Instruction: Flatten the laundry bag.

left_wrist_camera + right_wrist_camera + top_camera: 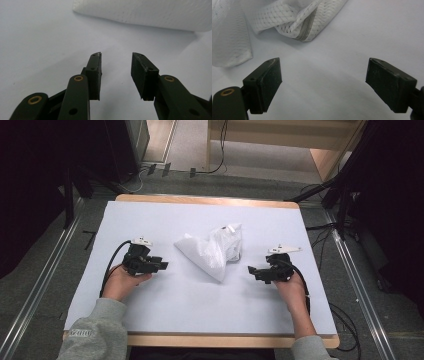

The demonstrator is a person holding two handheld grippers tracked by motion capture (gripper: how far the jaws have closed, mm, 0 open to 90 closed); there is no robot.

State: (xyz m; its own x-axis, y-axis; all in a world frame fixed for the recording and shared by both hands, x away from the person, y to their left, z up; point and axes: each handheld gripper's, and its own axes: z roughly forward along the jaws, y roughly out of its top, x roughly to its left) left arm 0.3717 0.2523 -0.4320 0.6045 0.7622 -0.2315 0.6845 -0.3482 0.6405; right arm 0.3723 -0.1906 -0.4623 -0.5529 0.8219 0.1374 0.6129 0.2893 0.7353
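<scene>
On the middle of the white table sheet (165, 310) lies the crumpled white mesh laundry bag with a grey zipper (212, 250), soft and all bunched up. My left claw (161, 265) sits near its left side and my right claw (251, 270) sits near its right side. Both claws are open and hold nothing, and neither one touches the bag. I think the bag could go wrong in a few ways. It is floppy, so one claw might pinch only a thin bit of net and it could slip out. The net holes could snag on a claw tip. If I push instead of pinch, the bag may just slide away across the smooth sheet
</scene>
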